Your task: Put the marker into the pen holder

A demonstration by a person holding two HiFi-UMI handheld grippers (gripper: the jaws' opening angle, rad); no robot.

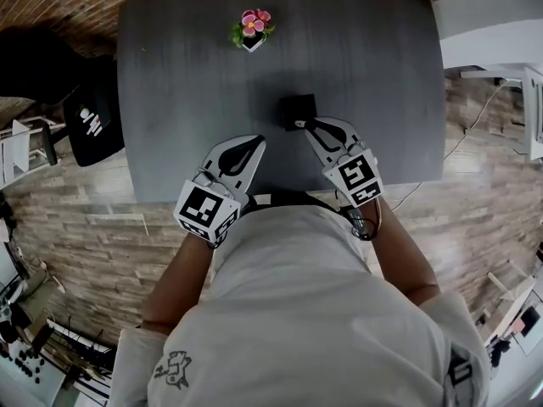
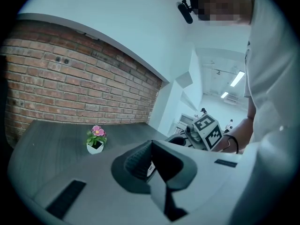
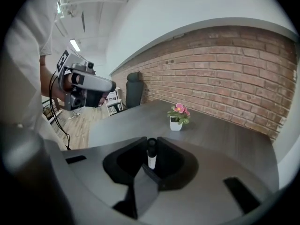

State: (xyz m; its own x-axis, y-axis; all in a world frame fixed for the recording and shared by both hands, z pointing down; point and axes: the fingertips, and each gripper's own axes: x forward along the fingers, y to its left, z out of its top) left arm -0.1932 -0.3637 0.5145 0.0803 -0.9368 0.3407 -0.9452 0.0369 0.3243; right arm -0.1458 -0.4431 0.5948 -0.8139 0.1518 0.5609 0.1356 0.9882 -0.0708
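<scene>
A black pen holder stands on the dark grey table, near its front edge. My right gripper is just in front of the holder and is shut on the marker, a white barrel with a black cap held upright between the jaws. In the head view only a pale bit of the marker shows at the fingertips, touching or nearly touching the holder's near side. The holder is hidden in the right gripper view. My left gripper hovers to the left of the holder, its jaws together with nothing in them.
A small white pot with pink flowers stands at the table's far edge. A black chair sits off the table's left side. A brick wall runs behind the table. A cable trails on the wooden floor at the right.
</scene>
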